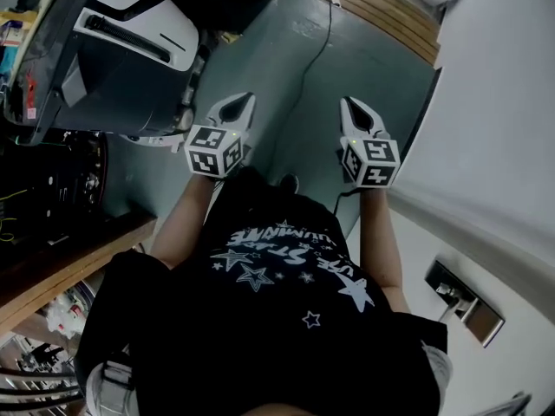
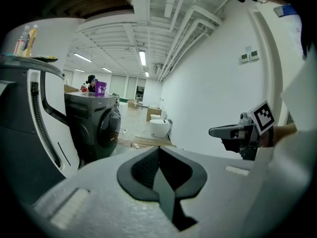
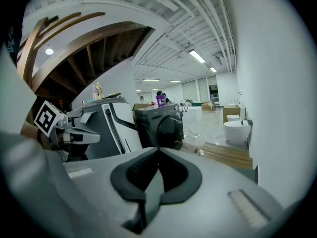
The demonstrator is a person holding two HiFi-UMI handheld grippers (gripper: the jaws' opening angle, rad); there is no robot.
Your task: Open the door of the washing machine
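Note:
The dark front-loading washing machine [image 2: 94, 125] stands some way ahead on the floor, and its round door [image 2: 110, 128] looks closed. The right gripper view shows the same washing machine [image 3: 159, 125] past my jaws. My left gripper [image 2: 158, 150] is shut with nothing between its jaws. My right gripper [image 3: 158, 150] is shut and empty as well. In the head view the left gripper [image 1: 245, 102] and right gripper [image 1: 349, 104] are held side by side in front of the person's body, over the grey floor and well short of the machine.
A large white-and-grey appliance [image 1: 130, 50] stands close on the left. Wooden planks [image 1: 381, 11] lie on the floor ahead, with a white fixture [image 3: 237, 131] beyond. A cable [image 1: 305, 81] runs across the floor. A white wall [image 1: 494, 146] bounds the right side.

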